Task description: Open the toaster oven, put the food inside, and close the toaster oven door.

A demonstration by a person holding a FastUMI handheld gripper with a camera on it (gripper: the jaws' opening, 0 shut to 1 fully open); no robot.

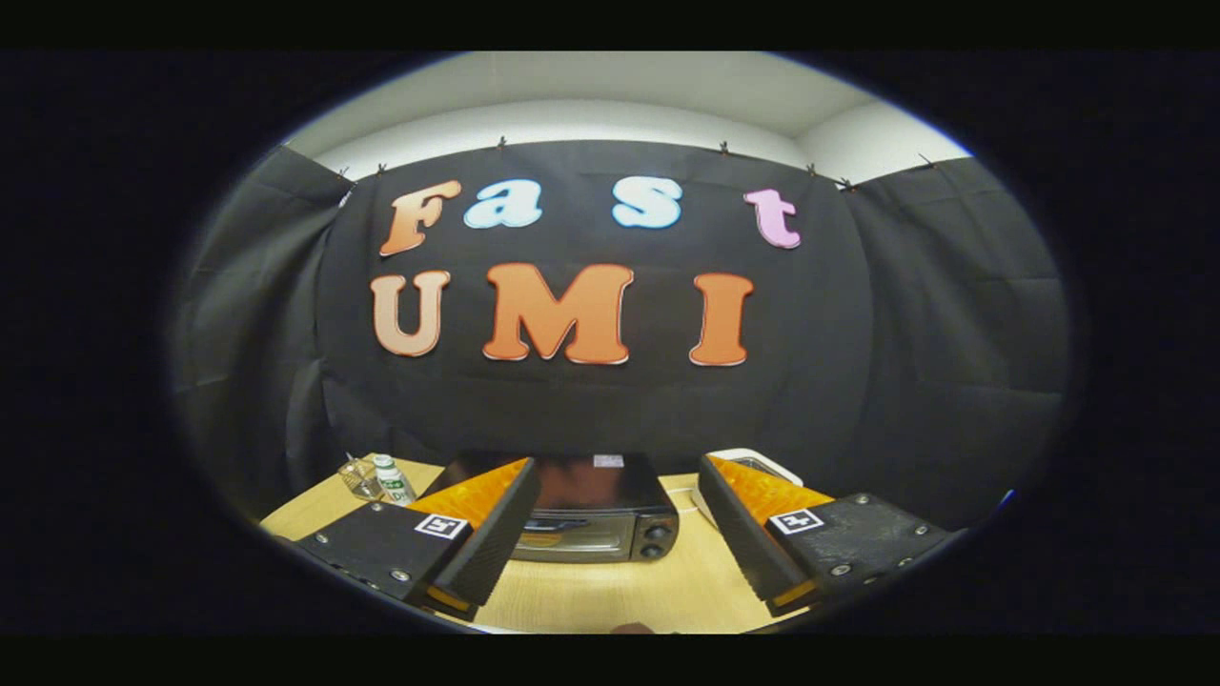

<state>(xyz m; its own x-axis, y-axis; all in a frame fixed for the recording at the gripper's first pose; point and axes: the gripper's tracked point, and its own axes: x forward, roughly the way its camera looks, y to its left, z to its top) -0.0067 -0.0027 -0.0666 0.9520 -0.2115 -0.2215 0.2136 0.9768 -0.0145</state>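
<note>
The hand-held gripper (610, 534) is seen with its two fingers spread wide apart, and nothing is held between them. The fingers are raised above the table (591, 591) and are angled toward each other at their far ends.

The oven (581, 514) is seen on the table, beyond the fingers and in the gap between them. It is a dark box with a flat top, on which a small pale sticker is stuck toward the back. Its door is shut; the glass front faces the gripper, and two round knobs (654, 541) are stacked at the right end of the front. Part of the oven's left side is hidden behind the left finger.

To the left of the oven, near the far left corner of the table, a small bottle (392, 479) with a white cap stands upright, and a clear container (361, 477) is set just beside it on its left. To the right of the oven, a white tray-like thing (753, 465) lies on the table, mostly covered by the right finger; what it holds cannot be told. A thin white cord (681, 492) runs between it and the oven.

At the near table edge, between the fingers, a small dark-brown thing (633, 628) is only partly seen, and what it is cannot be told
</note>
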